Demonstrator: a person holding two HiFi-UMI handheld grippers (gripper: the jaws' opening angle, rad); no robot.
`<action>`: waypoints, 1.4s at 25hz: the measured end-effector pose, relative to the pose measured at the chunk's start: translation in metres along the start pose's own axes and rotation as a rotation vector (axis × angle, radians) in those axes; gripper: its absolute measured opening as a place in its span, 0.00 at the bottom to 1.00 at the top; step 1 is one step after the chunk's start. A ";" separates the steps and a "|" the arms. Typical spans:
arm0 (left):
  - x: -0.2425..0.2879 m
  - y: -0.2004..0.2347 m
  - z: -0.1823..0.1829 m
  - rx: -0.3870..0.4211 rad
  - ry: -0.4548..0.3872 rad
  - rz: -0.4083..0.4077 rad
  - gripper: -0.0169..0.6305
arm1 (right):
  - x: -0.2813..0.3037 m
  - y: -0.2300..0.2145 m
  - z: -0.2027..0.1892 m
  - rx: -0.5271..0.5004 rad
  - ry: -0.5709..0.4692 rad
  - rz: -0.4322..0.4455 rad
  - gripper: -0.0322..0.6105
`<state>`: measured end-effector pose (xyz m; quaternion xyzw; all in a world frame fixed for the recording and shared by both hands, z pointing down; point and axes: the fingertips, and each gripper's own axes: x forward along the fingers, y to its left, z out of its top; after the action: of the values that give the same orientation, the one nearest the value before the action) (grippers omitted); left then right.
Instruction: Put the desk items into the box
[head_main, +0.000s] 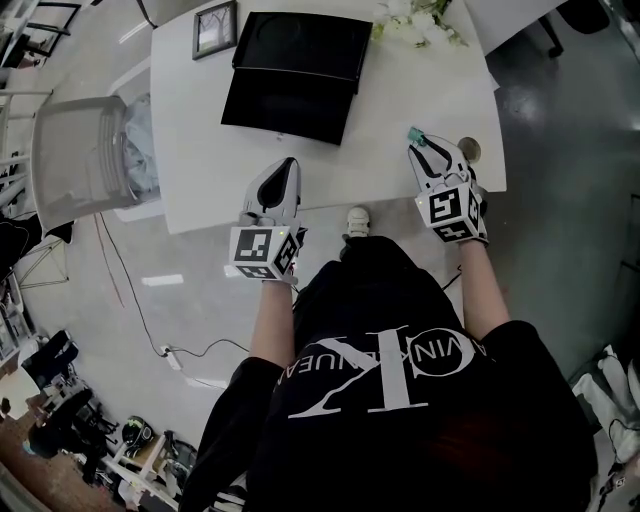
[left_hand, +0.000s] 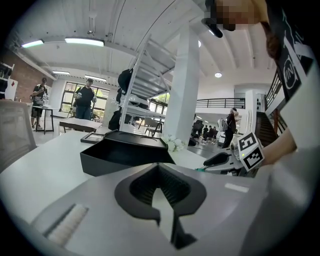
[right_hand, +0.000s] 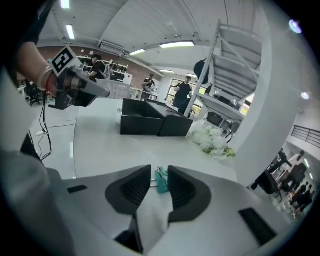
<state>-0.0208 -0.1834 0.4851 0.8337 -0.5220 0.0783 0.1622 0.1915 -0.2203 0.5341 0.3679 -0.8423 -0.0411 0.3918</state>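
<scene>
A teal binder clip (head_main: 415, 135) (right_hand: 160, 181) sits between the jaws of my right gripper (head_main: 426, 148) (right_hand: 160, 176), which is shut on it low over the white table (head_main: 200, 170) near its front right corner. My left gripper (head_main: 288, 164) (left_hand: 158, 170) hovers at the table's front edge, shut with nothing between its pads. An open black box (head_main: 300, 135) (left_hand: 120, 161) (right_hand: 139, 125) stands at the back centre, its lid (head_main: 300, 45) leaning behind it.
A framed picture (head_main: 215, 28) lies at the back left and white flowers (head_main: 415, 20) (right_hand: 212, 140) at the back right. A small round tan object (head_main: 468, 150) sits by the table's right edge. A grey chair (head_main: 80, 150) stands left of the table.
</scene>
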 end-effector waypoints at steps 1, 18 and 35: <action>0.001 0.000 0.003 -0.009 -0.006 0.004 0.04 | 0.002 0.001 -0.001 -0.019 0.007 0.003 0.22; -0.032 0.014 0.005 -0.003 -0.018 0.076 0.04 | -0.002 -0.013 0.015 -0.018 -0.046 -0.078 0.08; -0.041 0.068 0.033 0.002 -0.058 0.046 0.04 | -0.001 -0.013 0.116 0.087 -0.212 -0.110 0.08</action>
<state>-0.1008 -0.1877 0.4546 0.8236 -0.5454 0.0581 0.1444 0.1196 -0.2547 0.4487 0.4237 -0.8586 -0.0646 0.2814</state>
